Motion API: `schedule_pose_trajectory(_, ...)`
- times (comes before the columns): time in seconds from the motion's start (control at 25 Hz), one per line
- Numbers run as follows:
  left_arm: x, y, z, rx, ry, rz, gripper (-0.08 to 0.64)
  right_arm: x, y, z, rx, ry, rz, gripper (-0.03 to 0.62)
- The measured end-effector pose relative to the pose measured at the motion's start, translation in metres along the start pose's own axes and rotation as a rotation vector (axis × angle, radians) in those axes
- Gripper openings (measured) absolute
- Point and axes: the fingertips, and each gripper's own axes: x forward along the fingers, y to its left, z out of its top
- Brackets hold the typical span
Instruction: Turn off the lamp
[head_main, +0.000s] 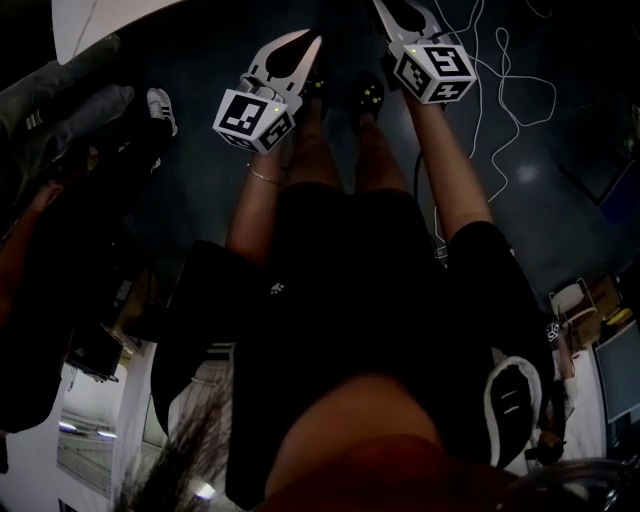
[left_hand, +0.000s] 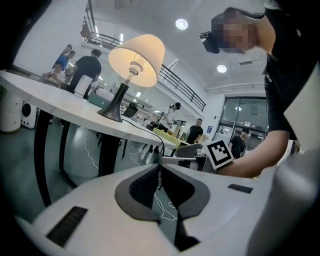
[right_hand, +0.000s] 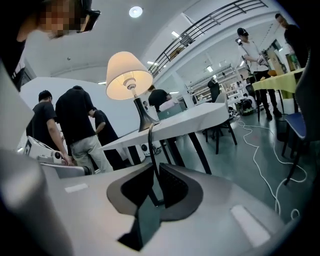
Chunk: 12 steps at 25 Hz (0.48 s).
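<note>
The lamp stands lit on a long white table, cream shade on a dark curved stem. The right gripper view shows the same lamp, with its dark cord hanging off the table edge. Both grippers hang well short of the table. My left gripper is shut with nothing in it. My right gripper is open by a narrow gap, through which the distant cord shows. In the head view, the left gripper and the right gripper are over the dark floor above the person's feet.
White cables trail over the floor to the right. Several people stand behind the lamp table, and others stand near a yellow-green table. A white machine sits on the floor under the table's left end.
</note>
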Motion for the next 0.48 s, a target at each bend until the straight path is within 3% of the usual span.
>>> schedule_pose_trajectory(0.12,0.003,0.006,-0.008,0.004,0.004,-0.007,0.008,-0.003,0.01,0.002,0.004,0.002,0.067,0.009)
schedule_pose_trajectory(0.28,0.011,0.005,-0.012,0.008,0.002,-0.021,0.009,-0.018,0.015,0.016,0.112,-0.04,0.134,0.008)
schedule_pose_trajectory(0.48,0.022,0.0,-0.014,0.019,0.013,-0.053,0.009,-0.023,0.019,0.027,0.17,-0.055,0.187,0.008)
